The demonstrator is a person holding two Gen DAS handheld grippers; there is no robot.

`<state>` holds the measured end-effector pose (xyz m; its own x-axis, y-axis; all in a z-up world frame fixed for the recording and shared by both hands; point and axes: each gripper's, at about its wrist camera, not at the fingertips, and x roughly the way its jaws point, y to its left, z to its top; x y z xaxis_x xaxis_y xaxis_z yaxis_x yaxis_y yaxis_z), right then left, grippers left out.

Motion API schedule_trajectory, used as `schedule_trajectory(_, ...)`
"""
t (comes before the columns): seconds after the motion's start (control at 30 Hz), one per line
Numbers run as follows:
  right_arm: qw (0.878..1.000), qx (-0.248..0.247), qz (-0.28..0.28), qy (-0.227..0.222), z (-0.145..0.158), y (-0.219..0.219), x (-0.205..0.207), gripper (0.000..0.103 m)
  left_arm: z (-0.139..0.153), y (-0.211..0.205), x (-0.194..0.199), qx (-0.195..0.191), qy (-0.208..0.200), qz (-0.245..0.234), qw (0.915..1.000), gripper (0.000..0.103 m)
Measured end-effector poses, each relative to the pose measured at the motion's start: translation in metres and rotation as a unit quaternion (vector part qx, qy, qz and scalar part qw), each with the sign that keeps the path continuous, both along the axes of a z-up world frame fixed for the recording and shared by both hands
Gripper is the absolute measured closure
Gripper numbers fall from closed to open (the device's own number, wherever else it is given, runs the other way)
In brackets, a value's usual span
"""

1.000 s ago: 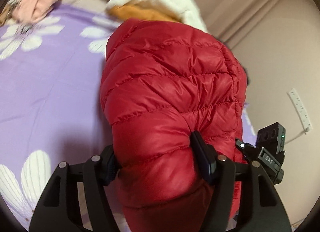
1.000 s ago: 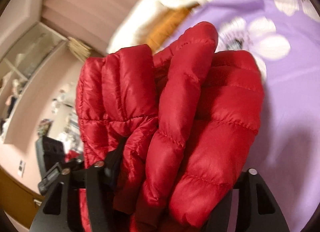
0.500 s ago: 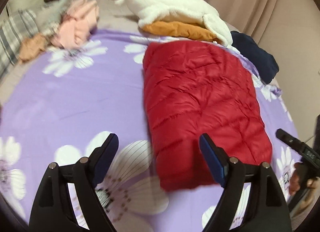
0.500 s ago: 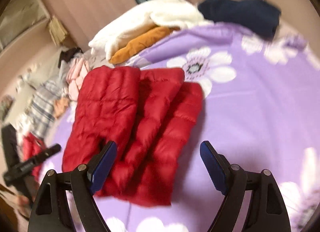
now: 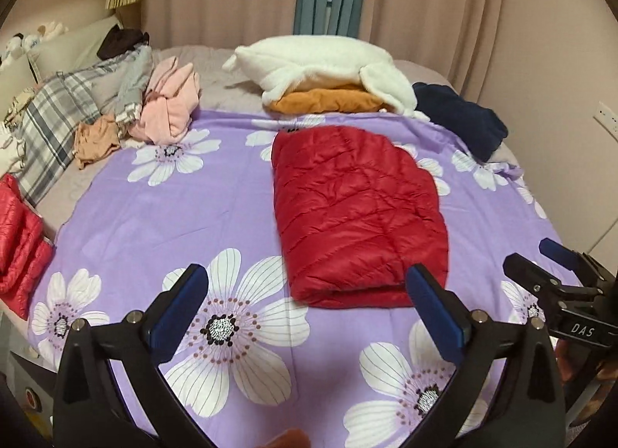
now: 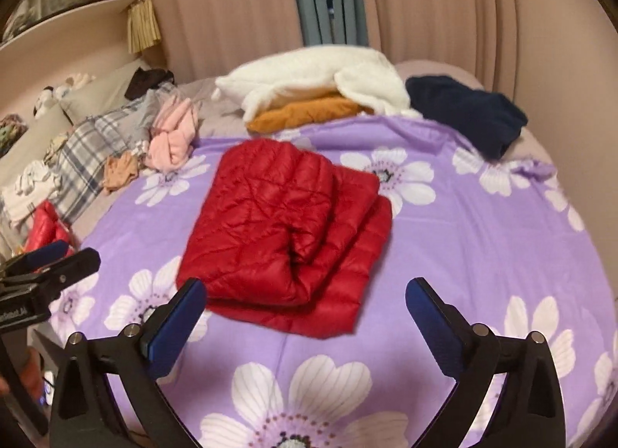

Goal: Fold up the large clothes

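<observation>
The purple sheet [image 5: 162,216] is now mostly bare; a second ago the red jacket [image 5: 355,216] filled both views, clamped in both tools. Now it lies folded mid-bed, released. Behind it sit a white fleece [image 5: 316,65], navy garment [image 5: 459,119] and pink pile [image 5: 170,108]. The left gripper [image 5: 307,305] and right gripper [image 6: 305,309] are opening, nothing between their jaws.

The left gripper [image 5: 307,307] tilts downward, jaws opening with nothing between them. The right gripper [image 6: 305,309] does likewise.
</observation>
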<state>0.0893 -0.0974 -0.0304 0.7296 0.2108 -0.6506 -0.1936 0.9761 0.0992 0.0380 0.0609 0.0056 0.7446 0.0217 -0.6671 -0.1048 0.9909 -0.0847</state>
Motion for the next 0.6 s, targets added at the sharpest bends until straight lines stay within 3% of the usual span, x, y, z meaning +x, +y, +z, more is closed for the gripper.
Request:
schedule_trajectory(0.2, 1.000, -0.012, -0.003, -0.019, 0.009, 0.005, -0.016, 0.001, 0.003, -0.012, -0.014, 0.007, 0.004, 0.000, 1.0000, 0.000)
schedule_trajectory(0.6, 1.000, -0.025, -0.005, -0.013, 0.003, 0.012, -0.018, 0.001, -0.001, -0.020, -0.018, 0.020, 0.007, 0.001, 0.9998, 0.000)
